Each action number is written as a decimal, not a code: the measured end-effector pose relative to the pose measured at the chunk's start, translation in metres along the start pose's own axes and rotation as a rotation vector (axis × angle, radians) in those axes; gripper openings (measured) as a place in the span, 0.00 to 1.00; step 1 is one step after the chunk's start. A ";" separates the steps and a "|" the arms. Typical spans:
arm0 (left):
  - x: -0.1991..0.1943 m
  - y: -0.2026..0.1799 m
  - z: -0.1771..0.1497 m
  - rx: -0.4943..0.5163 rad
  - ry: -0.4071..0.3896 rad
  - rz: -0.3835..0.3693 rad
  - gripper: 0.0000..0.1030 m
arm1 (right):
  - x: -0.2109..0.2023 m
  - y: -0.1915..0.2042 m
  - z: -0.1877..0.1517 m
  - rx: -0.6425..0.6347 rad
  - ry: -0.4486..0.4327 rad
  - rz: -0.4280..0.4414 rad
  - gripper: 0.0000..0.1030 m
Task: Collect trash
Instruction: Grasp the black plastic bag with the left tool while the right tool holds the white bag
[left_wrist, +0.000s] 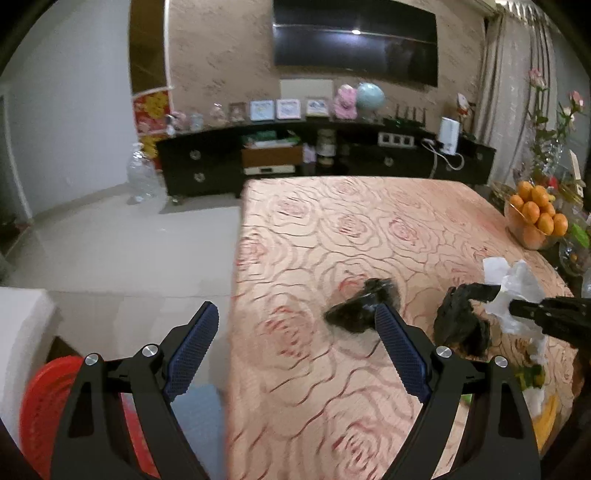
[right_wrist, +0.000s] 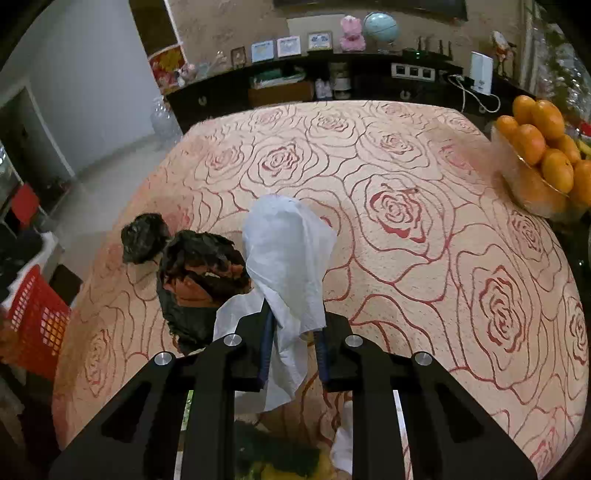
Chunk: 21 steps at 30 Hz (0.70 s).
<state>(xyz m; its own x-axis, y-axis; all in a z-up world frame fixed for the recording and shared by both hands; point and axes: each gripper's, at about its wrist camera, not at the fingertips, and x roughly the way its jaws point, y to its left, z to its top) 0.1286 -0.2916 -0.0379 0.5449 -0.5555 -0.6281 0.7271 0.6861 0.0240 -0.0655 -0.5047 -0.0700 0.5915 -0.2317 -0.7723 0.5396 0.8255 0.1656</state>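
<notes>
Clamped between the right fingers (right_wrist: 293, 321) is a white tissue (right_wrist: 286, 251), pinched at its lower part so that the free upper portion stands up in a soft peak ahead of the pads and a tail hangs below them toward the surface (right_wrist: 424, 277). Judged from this, the pick is made and the step in hand is carrying the tissue off; to do it well, the grip should be kept firm, since the tissue is limp and held only at a fold, and the tissue should be raised clear before travelling, because its tail trails low and could drag across the nearby scraps. Just left of the tissue lies a large crumpled black wrapper (right_wrist: 201, 284) with orange-brown showing inside, and beyond it a smaller black crumpled piece (right_wrist: 144, 238), both resting on the rose-patterned cloth. The left fingers (left_wrist: 297, 325) stand spread wide with nothing between them, angled downward over the surface's left edge, the right-hand pad close to the smaller black piece, which looks the likely next pick. A red basket (right_wrist: 37, 321) stands off the surface's left side and appears the probable destination. A bowl of oranges (right_wrist: 543, 162) sits at the far right.
</notes>
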 end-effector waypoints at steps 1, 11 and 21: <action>0.011 -0.006 0.002 0.004 0.010 -0.016 0.81 | -0.001 -0.002 0.000 0.008 -0.002 0.002 0.19; 0.094 -0.055 0.006 0.066 0.117 -0.075 0.81 | -0.011 -0.016 0.005 0.040 -0.046 -0.009 0.19; 0.124 -0.057 -0.004 0.042 0.177 -0.073 0.32 | -0.009 -0.022 0.004 0.055 -0.037 -0.008 0.19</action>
<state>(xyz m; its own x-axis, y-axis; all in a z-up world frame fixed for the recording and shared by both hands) 0.1532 -0.3973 -0.1204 0.4108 -0.5093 -0.7563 0.7810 0.6245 0.0036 -0.0808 -0.5231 -0.0642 0.6083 -0.2584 -0.7505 0.5763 0.7939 0.1938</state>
